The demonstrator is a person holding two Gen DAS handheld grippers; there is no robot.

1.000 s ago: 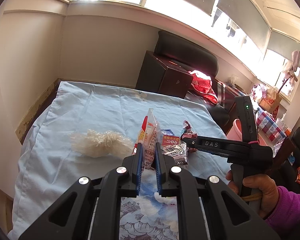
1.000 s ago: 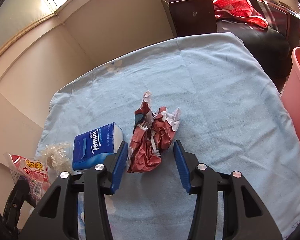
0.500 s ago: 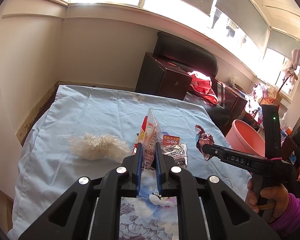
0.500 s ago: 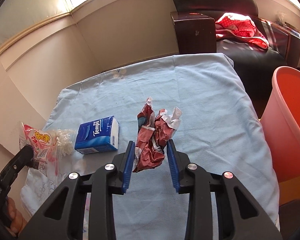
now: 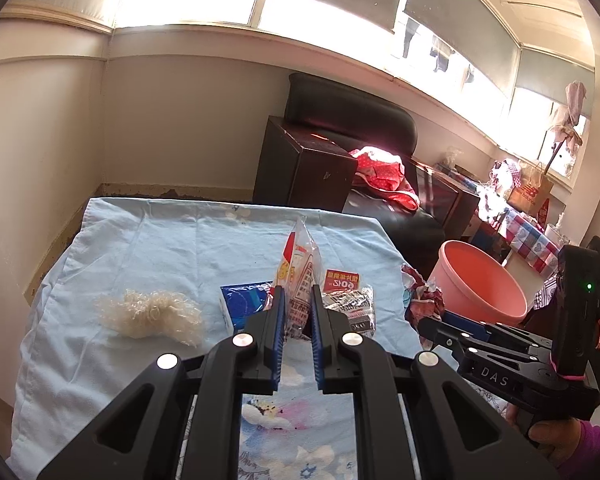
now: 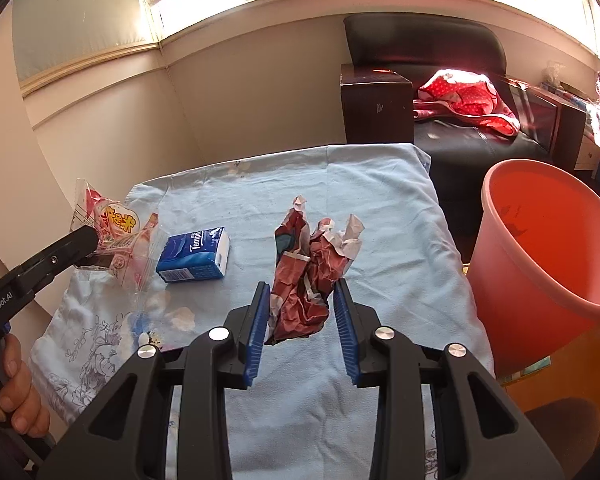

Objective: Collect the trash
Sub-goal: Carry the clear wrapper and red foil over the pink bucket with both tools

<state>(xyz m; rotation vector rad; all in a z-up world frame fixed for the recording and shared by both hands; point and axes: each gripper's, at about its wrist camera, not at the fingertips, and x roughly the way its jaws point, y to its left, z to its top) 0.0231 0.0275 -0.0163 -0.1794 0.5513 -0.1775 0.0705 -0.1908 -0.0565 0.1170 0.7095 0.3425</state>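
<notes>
Crumpled red wrapper, glossy snack bag

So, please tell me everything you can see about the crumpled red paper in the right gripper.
The crumpled red paper looks like a crushed wrapper, dark red with white torn edges and a bluish patch near its top. It stands roughly upright between the blue pads of the right gripper, which pinch its lower part. It appears lifted clear of the light blue cloth; nothing else touches it. The pink bin stands to its right.
</notes>
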